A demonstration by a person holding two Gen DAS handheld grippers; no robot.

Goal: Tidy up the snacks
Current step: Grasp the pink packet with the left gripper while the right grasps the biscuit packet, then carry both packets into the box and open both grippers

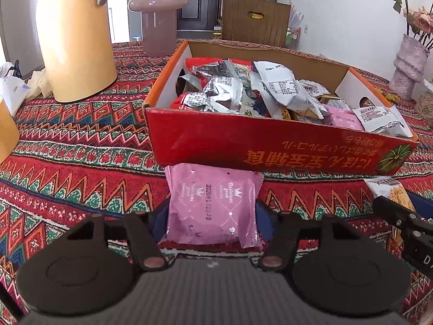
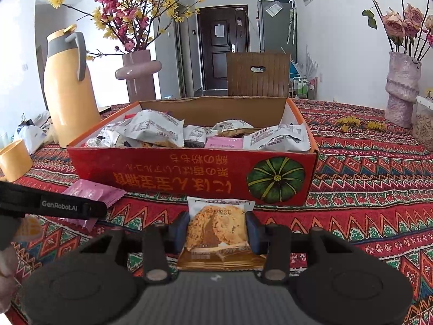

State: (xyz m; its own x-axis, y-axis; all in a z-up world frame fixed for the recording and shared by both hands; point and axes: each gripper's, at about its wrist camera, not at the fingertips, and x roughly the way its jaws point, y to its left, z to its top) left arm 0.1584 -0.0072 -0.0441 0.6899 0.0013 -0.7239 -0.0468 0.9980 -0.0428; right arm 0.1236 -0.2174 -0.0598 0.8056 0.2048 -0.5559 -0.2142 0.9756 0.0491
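Left wrist view: the left gripper (image 1: pixel 212 211) has its blue pads on either side of a pink snack packet (image 1: pixel 212 203), pressing against the packet's two long edges, so the jaws are clenched on it. The packet is a flat, glossy pink foil pillow with crimped ends, white crown and heart motifs, and a printed date running along its length. It lies low over the patterned tablecloth (image 1: pixel 81 140), its far end just in front of the red cardboard box (image 1: pixel 270 146). The box's near wall carries upside-down yellow lettering and a green pumpkin picture at its right end. Inside lies a heap of snack packets (image 1: pixel 259 92): silver foil ones, white ones with printed labels and another pink one at the right. A yellow thermos jug (image 1: pixel 75 40) stands to the left of the box. At the right edge the right gripper shows only in part, beside a biscuit packet (image 1: pixel 392 189).

Right wrist view: the right gripper (image 2: pixel 216 230) grasps the biscuit packet (image 2: pixel 216 233) between its blue pads. The packet has a white top edge, a picture of a crumbly golden biscuit and a brown-gold lower band. It sits just before the box's (image 2: pixel 189 178) near wall, left of the pumpkin picture. To the left, the pink packet (image 2: pixel 92 192) lies on the cloth under the black finger of the left gripper (image 2: pixel 54 205).
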